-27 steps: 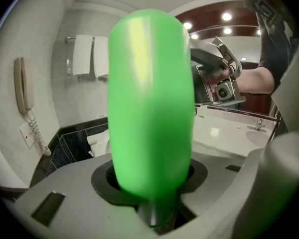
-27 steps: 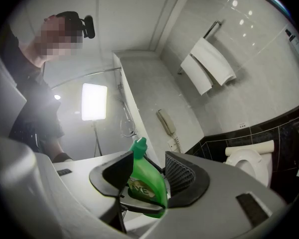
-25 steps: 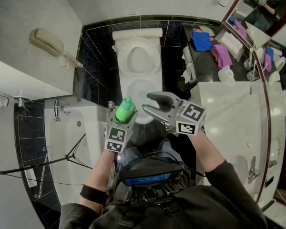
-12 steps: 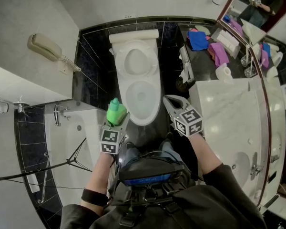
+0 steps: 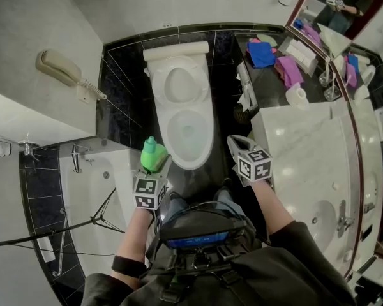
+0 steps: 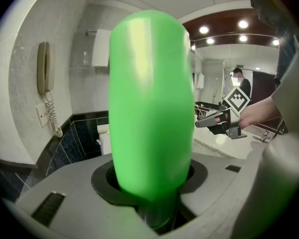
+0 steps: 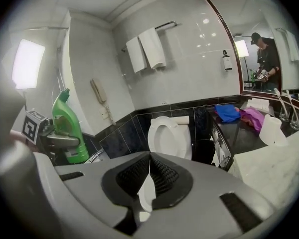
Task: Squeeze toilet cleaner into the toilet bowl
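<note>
- Left gripper (image 5: 154, 166) clamped on the green toilet cleaner bottle (image 5: 151, 153), which stands upright, cap uppermost
- Bottle is held just left of the toilet bowl (image 5: 171, 142), near its front rim
- Right gripper (image 5: 237, 144) has its jaws pressed together with nothing between them, to the right of the bowl
- Bowl stands open

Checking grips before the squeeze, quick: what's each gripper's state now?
Left gripper: shut on the green cleaner bottle.
Right gripper: shut, nothing between its jaws.
</note>
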